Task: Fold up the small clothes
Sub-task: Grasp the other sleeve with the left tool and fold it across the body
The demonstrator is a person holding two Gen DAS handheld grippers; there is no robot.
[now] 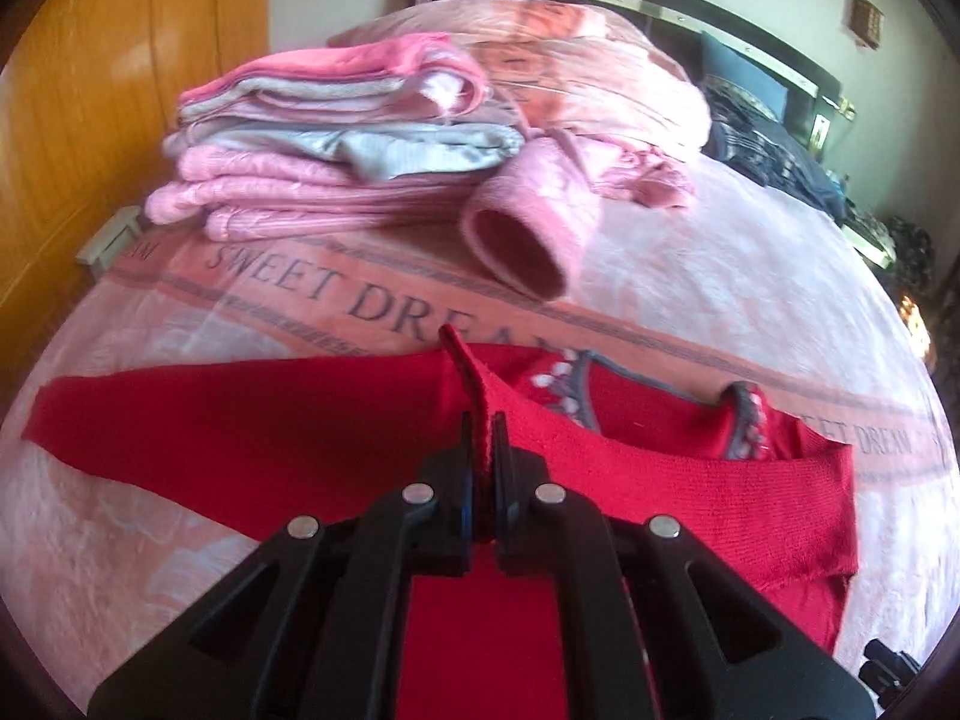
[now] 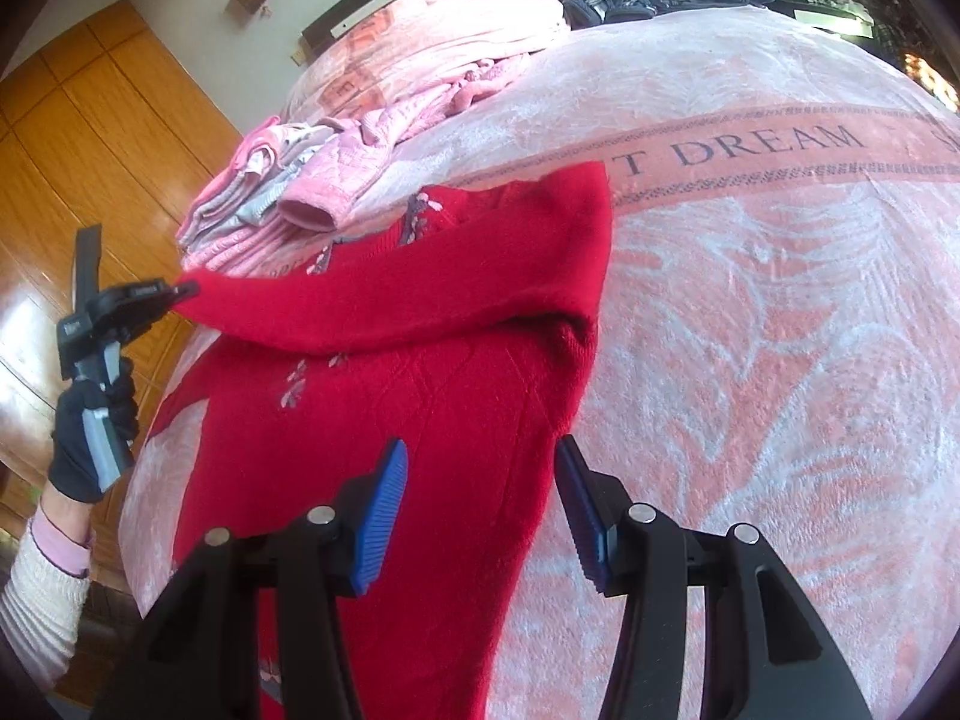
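A small red knitted sweater [image 1: 630,468] [image 2: 432,360] with a grey-trimmed neck lies on the pink bed blanket [image 2: 750,300]. My left gripper [image 1: 485,438] is shut on the cuff of one sleeve, which is drawn across the sweater's chest. From the right wrist view that gripper [image 2: 186,289] holds the sleeve end at the left, in a gloved hand [image 2: 90,438]. My right gripper [image 2: 480,480] stands open over the sweater's lower right edge, blue pads [image 2: 384,510] apart, holding nothing. The other sleeve [image 1: 228,414] lies stretched out to the left.
A stack of folded pink and grey clothes [image 1: 336,138] sits at the far left of the bed, with a pink sleeve opening [image 1: 516,246] facing me. A rumpled pink blanket [image 1: 600,60] and dark clothes [image 1: 768,144] lie by the headboard. A wooden wardrobe [image 1: 90,120] stands left.
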